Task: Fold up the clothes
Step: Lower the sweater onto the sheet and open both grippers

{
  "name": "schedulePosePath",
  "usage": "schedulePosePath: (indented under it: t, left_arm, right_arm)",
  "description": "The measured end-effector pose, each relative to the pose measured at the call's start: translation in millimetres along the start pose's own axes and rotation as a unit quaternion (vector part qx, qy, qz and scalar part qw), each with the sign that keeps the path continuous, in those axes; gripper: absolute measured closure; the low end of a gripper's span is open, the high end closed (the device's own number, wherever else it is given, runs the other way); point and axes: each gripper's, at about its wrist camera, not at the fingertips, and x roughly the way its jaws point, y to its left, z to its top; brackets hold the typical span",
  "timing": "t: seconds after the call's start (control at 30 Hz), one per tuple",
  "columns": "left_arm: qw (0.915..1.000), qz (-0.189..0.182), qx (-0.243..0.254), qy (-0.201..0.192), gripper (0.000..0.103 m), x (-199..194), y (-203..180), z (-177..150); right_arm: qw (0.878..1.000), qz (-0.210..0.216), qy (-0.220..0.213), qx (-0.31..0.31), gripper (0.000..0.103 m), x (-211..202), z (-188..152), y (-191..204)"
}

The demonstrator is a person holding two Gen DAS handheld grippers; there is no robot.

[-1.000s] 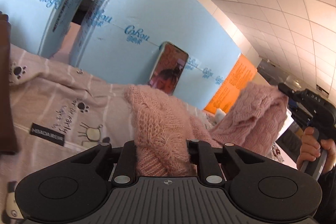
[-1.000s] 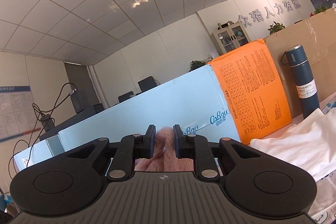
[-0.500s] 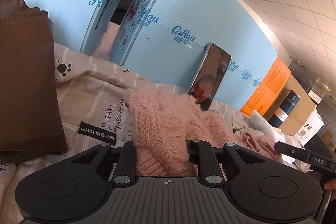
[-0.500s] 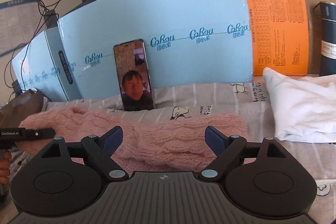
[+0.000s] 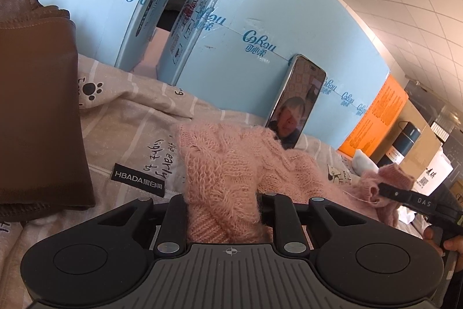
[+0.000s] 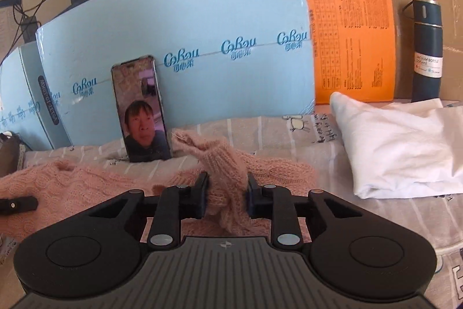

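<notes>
Both grippers are clamped on the fuzzy pink cable-knit sweater (image 5: 231, 164) lying on the striped beige bedsheet (image 5: 130, 135) — the left gripper (image 5: 222, 210) pinching a thick bunch, the right gripper (image 6: 227, 194) a sleeve end. It looks mid-fold; next, carry each held part across the body and lay it flat.

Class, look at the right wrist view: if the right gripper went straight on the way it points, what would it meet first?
The right gripper is already clamped on the fuzzy pink knitted sweater. Beyond that, probably the striped beige bedsheet, then the pale blue carton; depth is unclear.
</notes>
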Motion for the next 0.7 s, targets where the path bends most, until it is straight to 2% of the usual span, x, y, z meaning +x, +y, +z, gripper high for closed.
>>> schedulePosePath:
  t: [0.13, 0.2, 0.27, 0.37, 0.5, 0.57, 0.63, 0.7]
  left_arm:
    - [0.9999, 0.002, 0.008, -0.013, 0.084, -4, -2, 2]
    - [0.9998, 0.004, 0.010, -0.016, 0.084, -4, -3, 2]
    - [0.9998, 0.005, 0.010, -0.014, 0.084, -3, -3, 1]
    - [0.9998, 0.012, 0.010, -0.010, 0.084, 0, -2, 0]
    - [0.9997, 0.021, 0.011, -0.007, 0.080, 2, -2, -1]
    - [0.9994, 0.027, 0.004, -0.018, 0.061, 1, -1, -2]
    - [0.9981, 0.048, -0.002, -0.038, 0.034, -2, 1, -2]
    - [0.9961, 0.066, -0.007, -0.059, 0.028, -6, 2, 0]
  right_arm:
    - [0.995, -0.046, -0.081, 0.047, 0.081, -38, 17, -33]
    - [0.989, -0.079, -0.103, 0.070, 0.081, -48, 18, -51]
    - [0.984, -0.105, -0.108, 0.097, 0.081, -54, 15, -72]
    - [0.976, -0.139, -0.091, 0.140, 0.081, -56, 3, -101]
    - [0.965, -0.163, -0.076, 0.193, 0.078, -54, -16, -129]
    - [0.960, -0.163, -0.085, 0.214, 0.070, -57, -19, -136]
    - [0.958, -0.149, -0.102, 0.223, 0.045, -63, -20, -136]
    - [0.957, -0.131, -0.122, 0.230, 0.033, -70, -21, -135]
